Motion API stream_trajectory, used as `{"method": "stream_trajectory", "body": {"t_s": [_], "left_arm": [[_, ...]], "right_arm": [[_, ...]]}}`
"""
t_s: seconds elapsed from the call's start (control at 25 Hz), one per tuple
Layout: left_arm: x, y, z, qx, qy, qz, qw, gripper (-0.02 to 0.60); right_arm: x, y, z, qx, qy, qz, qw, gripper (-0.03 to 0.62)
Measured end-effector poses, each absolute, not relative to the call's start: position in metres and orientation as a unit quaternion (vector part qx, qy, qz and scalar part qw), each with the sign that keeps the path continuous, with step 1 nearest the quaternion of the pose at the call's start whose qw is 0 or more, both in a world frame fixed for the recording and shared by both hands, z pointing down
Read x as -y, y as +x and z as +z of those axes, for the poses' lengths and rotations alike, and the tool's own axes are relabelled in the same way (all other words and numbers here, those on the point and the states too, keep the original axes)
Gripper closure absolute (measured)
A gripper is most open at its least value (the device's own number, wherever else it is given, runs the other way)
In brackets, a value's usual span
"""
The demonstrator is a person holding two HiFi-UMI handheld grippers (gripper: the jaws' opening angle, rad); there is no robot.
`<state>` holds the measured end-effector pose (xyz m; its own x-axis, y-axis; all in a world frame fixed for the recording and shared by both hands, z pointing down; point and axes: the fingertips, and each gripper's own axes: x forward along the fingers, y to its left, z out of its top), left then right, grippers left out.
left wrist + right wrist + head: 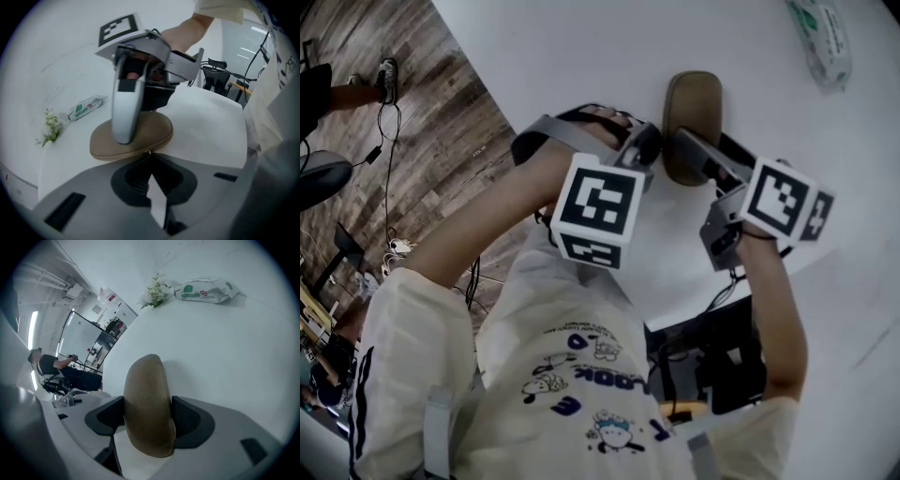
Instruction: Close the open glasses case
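Your right gripper (149, 423) clamps wide-spread jaws across the tan glasses case (146, 390) lying on the white tabletop (225, 348), seemingly a light, stiff shell best held by its long sides, while your left gripper (151, 160), jaws pressed together, noses its zip pull (150, 152).

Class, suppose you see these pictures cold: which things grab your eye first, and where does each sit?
The tan glasses case lies on the white table, looking closed, clamped across its width between the right gripper's fingers. The left gripper, fingers together, points at the zipper pull on the case's edge. Further off lie a green-and-white packet and a sprig of white flowers.
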<state>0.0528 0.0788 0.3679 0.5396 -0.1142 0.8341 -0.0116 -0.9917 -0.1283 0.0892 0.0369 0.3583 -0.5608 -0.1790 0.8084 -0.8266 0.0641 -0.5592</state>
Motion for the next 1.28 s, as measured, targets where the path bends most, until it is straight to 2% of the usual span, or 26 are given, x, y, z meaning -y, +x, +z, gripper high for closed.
{"method": "stream_trajectory", "body": {"t_s": [0.16, 0.32, 0.56, 0.76, 0.84, 1.0, 1.16, 1.28], "left_arm": [[-0.124, 0.063, 0.371, -0.04, -0.88, -0.471, 0.028, 0.58], [-0.134, 0.068, 0.375, -0.104, -0.878, -0.467, -0.021, 0.58], [-0.127, 0.061, 0.371, -0.162, -0.868, -0.466, -0.055, 0.58], [-0.118, 0.033, 0.381, -0.165, -0.868, -0.459, -0.092, 0.58], [-0.109, 0.016, 0.382, -0.17, -0.866, -0.461, -0.099, 0.58], [-0.091, -0.012, 0.383, -0.185, -0.855, -0.476, -0.089, 0.58], [-0.063, -0.039, 0.383, -0.19, -0.85, -0.485, -0.079, 0.58], [-0.037, -0.056, 0.382, -0.196, -0.845, -0.493, -0.067, 0.58]], "right_arm": [[-0.039, 0.081, 0.357, 0.662, 0.39, 0.583, 0.265, 0.276], [-0.034, 0.078, 0.356, 0.645, 0.422, 0.593, 0.233, 0.276], [-0.028, 0.078, 0.347, 0.587, 0.495, 0.625, 0.139, 0.276], [-0.02, 0.075, 0.339, 0.627, 0.483, 0.598, 0.127, 0.275], [-0.009, 0.086, 0.321, 0.667, 0.485, 0.546, 0.149, 0.273], [0.008, 0.09, 0.291, 0.785, 0.406, 0.403, 0.237, 0.273], [0.003, 0.063, 0.296, 0.869, 0.258, 0.17, 0.387, 0.258], [-0.007, 0.044, 0.312, 0.853, 0.124, -0.025, 0.506, 0.223]]}}
